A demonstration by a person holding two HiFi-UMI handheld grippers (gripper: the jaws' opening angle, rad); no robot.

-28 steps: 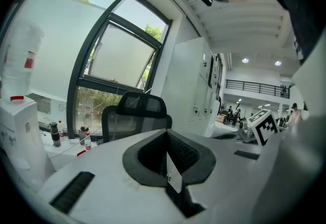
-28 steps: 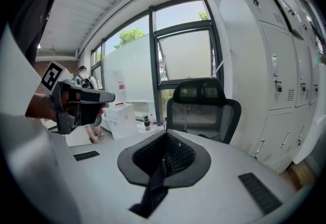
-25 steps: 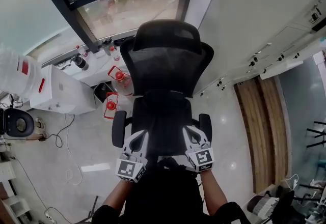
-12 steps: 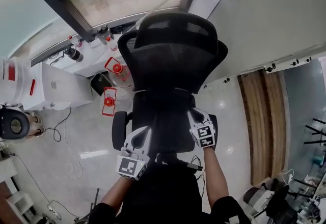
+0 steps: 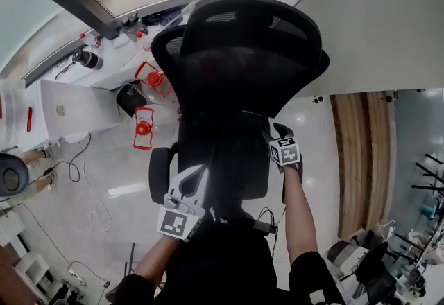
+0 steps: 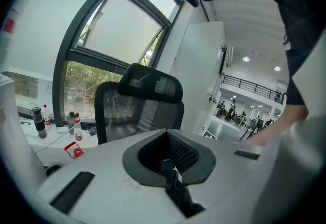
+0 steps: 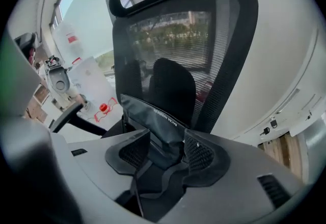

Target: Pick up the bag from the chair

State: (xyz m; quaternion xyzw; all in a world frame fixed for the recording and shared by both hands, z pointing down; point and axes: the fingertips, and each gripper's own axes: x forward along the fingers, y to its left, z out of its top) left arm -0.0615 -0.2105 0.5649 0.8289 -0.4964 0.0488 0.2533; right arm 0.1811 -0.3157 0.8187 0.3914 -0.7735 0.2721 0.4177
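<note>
A black office chair (image 5: 243,54) fills the middle of the head view, with its mesh back (image 7: 188,39) upright. In the right gripper view a black bag (image 7: 155,116) with white print along its top edge stands on the seat against the backrest. My right gripper (image 7: 167,151) reaches down over the seat (image 5: 267,137). Its jaws have just been opening and now stand wide, with the bag's top edge between the pads and not pinched. My left gripper (image 5: 200,173) is shut and empty near the seat's front left (image 6: 170,167). In the head view the bag is hard to make out.
Two red-handled bottle carriers (image 5: 143,127) and a dark bin (image 5: 130,98) stand on the floor left of the chair. A white cabinet (image 5: 69,109) and loose cables (image 5: 90,193) lie further left. Bottles line the window sill (image 6: 38,121). Wood flooring (image 5: 354,158) runs along the right.
My right gripper has gone forward and down from beside the left one to the seat. Both sets of jaws were together earlier. The left gripper has sunk slightly. The chair looms larger.
</note>
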